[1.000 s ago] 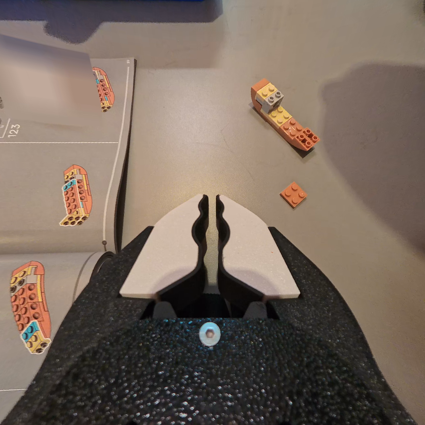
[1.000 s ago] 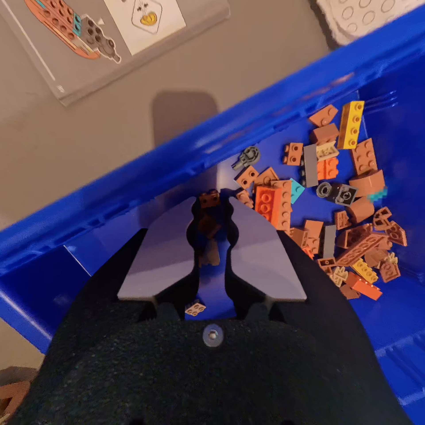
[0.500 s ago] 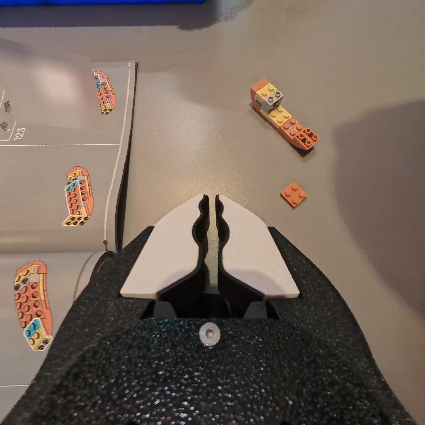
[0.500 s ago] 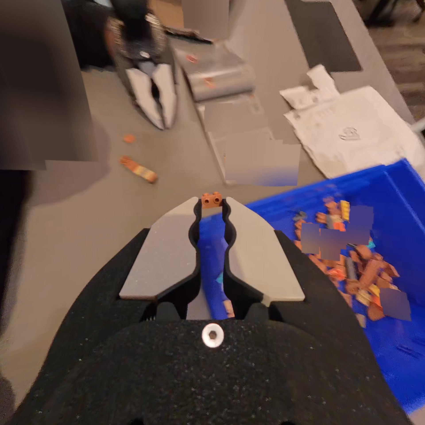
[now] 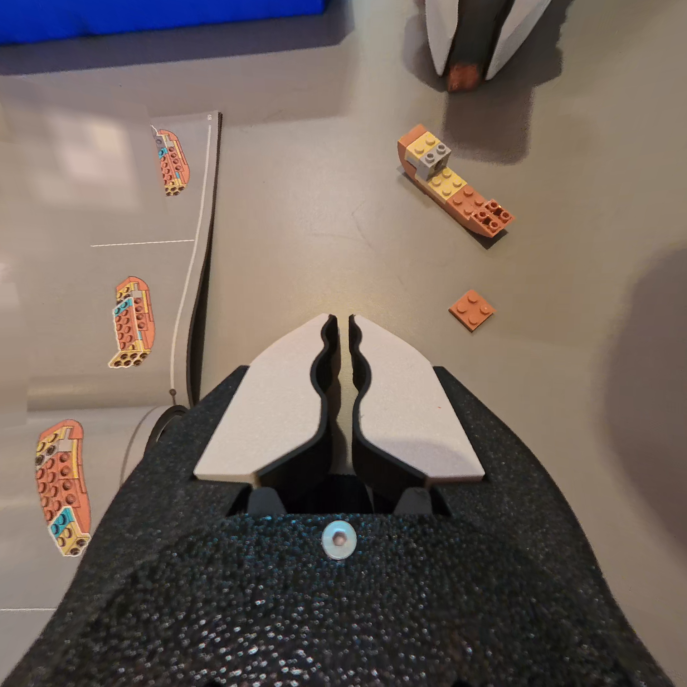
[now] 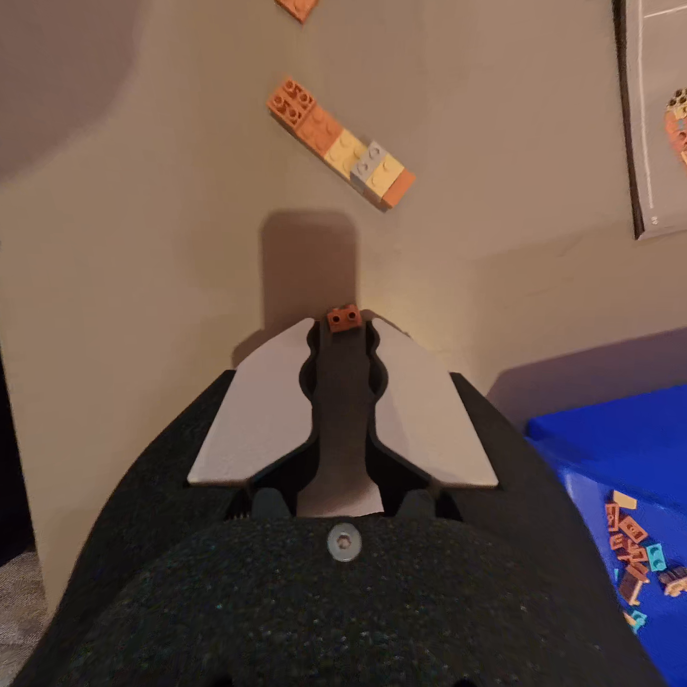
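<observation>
**Right tongs.** My right tongs are just above the grey worktop, at the centre of the right wrist view. Their tips stand apart. A small reddish-brown brick sits between the extreme tips, its two holes facing the camera and slightly tilted. A thin dark sliver shows on each side of it, so the pads do not appear to press on it. I cannot tell whether it rests on the worktop.

**Left tongs.** My left tongs are all but together. Only a narrow slit of worktop shows between them, and nothing is held.

**Surroundings.**
- A long brick assembly in brown, tan and grey lies flat above the small brick in the frame, near but apart from it.
- A square brown plate lies just right of my left tips and is the thing nearest them.
- An open instruction booklet fills the left of the left wrist view.
- A blue bin holding loose bricks sits at the lower right of the right wrist view.

**Assessment.** The piece is very small and sits at the extreme tips, so there is little margin. In my judgement, good handling here means keeping the right tongs level, moving them straight and slowly, and avoiding any sideways drag, which could tip or skid the brick. The left tongs are well clear and need not intrude.
</observation>
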